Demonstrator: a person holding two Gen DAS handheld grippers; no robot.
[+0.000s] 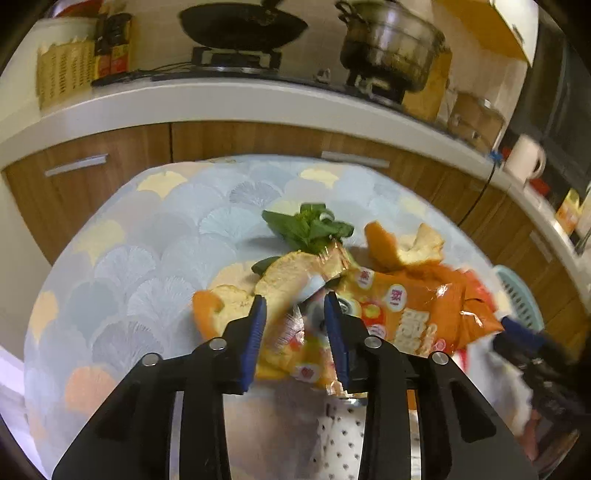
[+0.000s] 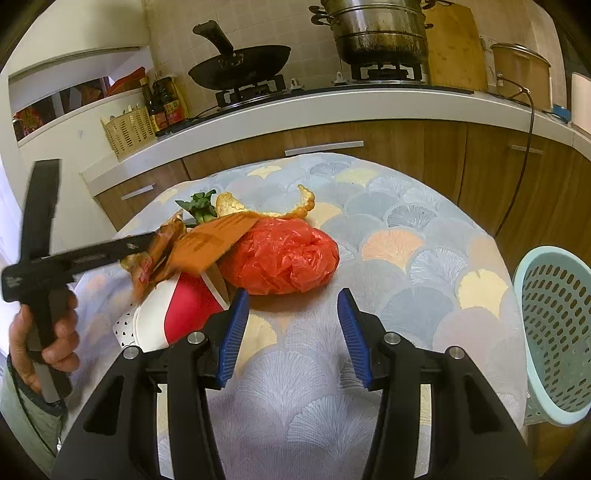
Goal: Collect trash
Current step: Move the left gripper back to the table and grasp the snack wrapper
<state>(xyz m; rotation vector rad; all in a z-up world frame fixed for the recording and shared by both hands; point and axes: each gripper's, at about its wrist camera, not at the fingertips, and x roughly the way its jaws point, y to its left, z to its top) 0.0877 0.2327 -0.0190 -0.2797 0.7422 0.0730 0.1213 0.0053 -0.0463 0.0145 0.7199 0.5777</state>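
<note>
Left gripper (image 1: 295, 302): nearest, blue pads drawn close on an orange snack wrapper (image 1: 406, 306), the crinkled foil between them and lifted off the table (image 1: 110, 240); whether the pads press it firmly cannot be told through the blur. Right gripper (image 2: 293, 295): jaws about half open, nothing between them, above bare patterned cloth. Red-and-white bowl (image 2: 173, 314): at 10 o'clock from the right gripper, just beside it, under the lifted wrapper. Red plastic bag (image 2: 284, 254): crumpled, at 12 o'clock from the right gripper, near. Orange peel (image 1: 399, 243): several curled pieces, beyond the wrapper at 12 to 1 o'clock. Green leaves (image 1: 310, 225): behind the peel, at 12 o'clock. Pale blue perforated basket (image 2: 554, 339): at 3 o'clock, off the table edge. Person's hand (image 2: 44, 339): at 9 o'clock, around the left tool's handle. Counter, farthest: black wok (image 2: 240, 66) at 11 o'clock, steel pot (image 2: 380, 33) at 1 o'clock
</note>
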